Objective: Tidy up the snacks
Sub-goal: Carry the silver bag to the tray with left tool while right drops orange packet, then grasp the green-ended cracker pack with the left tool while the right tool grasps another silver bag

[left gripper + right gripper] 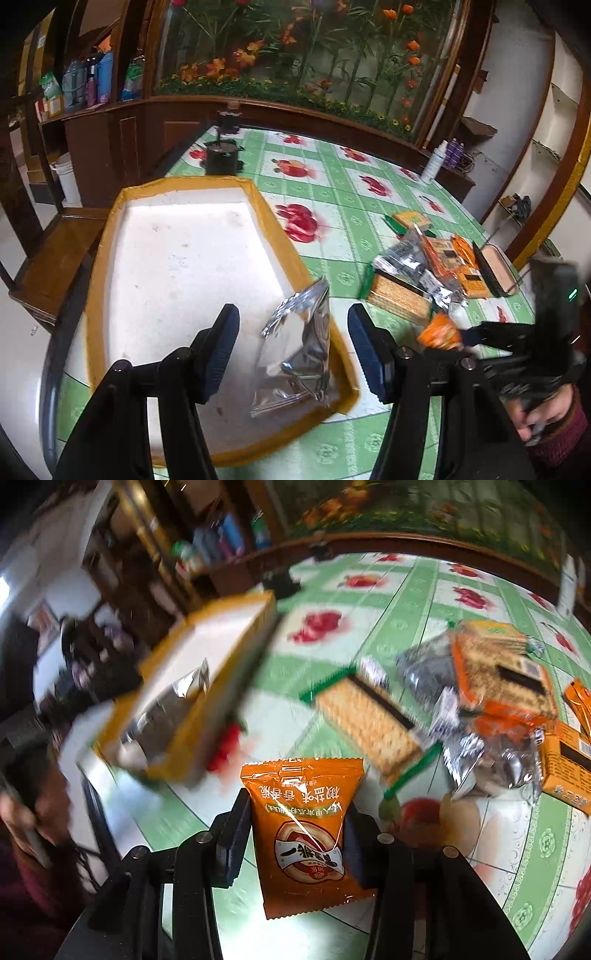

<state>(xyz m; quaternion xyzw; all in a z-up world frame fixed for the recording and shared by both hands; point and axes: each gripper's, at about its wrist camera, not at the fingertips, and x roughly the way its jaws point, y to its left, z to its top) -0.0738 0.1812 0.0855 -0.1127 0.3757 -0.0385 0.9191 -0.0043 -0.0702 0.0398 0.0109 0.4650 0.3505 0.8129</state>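
A white foam box with a yellow taped rim (266, 218) stands on the table's left; it also shows, blurred, in the right wrist view (225, 635). A silver foil snack bag (299, 350) lies inside its near right corner (173, 701). My left gripper (291, 350) is open above that bag, not touching it. My right gripper (295, 834) is shut on a small orange snack packet (304, 830), held above the table; it shows in the left wrist view (439, 334) to the right of the box. A pile of snacks (424, 269) lies on the table's right.
The pile holds a cracker pack (365, 720), a silver bag (491, 753) and orange boxes (565, 764). A black pot (221, 155) and a white bottle (436, 162) stand at the back of the green tablecloth (351, 184). A wooden chair (55, 258) is on the left.
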